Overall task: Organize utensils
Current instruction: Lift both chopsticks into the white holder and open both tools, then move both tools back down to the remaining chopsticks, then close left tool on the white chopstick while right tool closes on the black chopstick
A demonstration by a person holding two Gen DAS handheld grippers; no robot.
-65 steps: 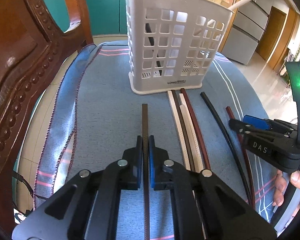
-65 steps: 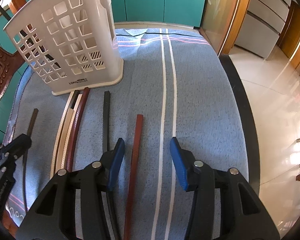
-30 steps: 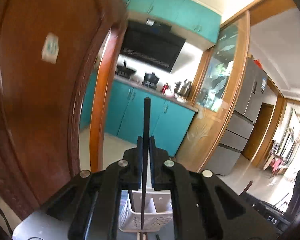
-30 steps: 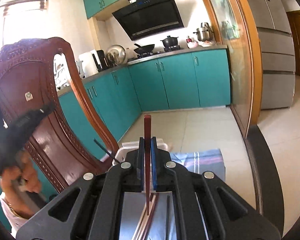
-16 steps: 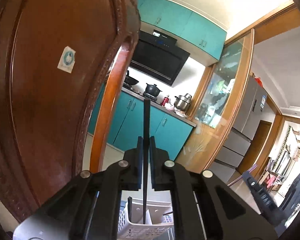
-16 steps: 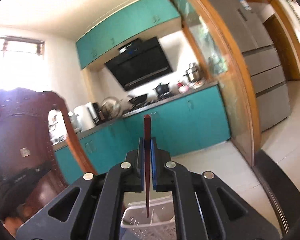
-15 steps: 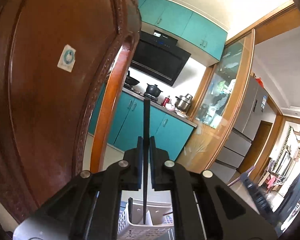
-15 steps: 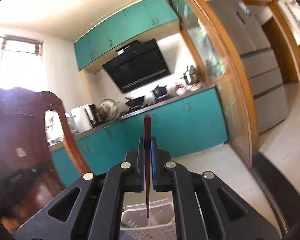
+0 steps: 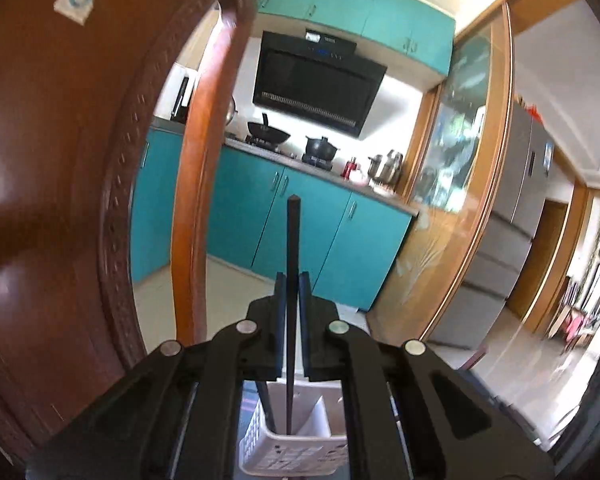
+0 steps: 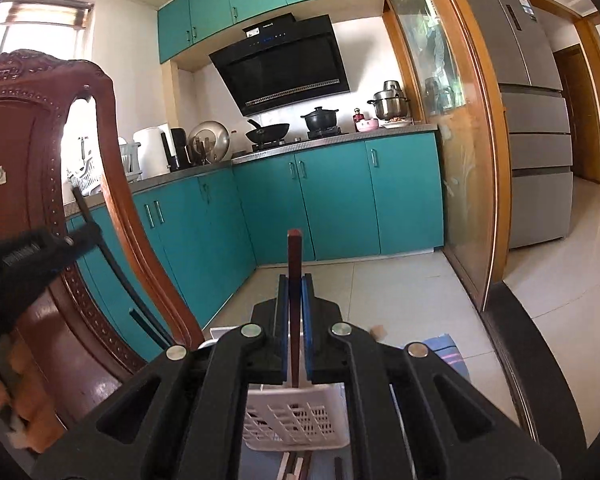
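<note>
My left gripper (image 9: 292, 280) is shut on a dark brown chopstick (image 9: 292, 240) held upright, its lower end down inside the white slotted utensil basket (image 9: 296, 454). My right gripper (image 10: 295, 282) is shut on a reddish-brown chopstick (image 10: 294, 256), also upright, its lower tip at the rim of the same basket (image 10: 300, 416). The left gripper (image 10: 84, 236) with its dark chopstick (image 10: 116, 268) shows at the left of the right wrist view. Several more chopsticks (image 10: 296, 466) lie on the blue cloth below the basket.
A carved wooden chair back (image 9: 60, 160) stands close on the left; it also shows in the right wrist view (image 10: 32, 128). Teal kitchen cabinets (image 10: 340, 200), a range hood (image 10: 284, 64) and a fridge (image 10: 536, 120) are behind. A dark table edge (image 10: 520, 340) curves on the right.
Both grippers lifted their chopsticks off the cloth and turned them upright over the basket. In the last half second both tilted down a little, and the basket shows larger below.
</note>
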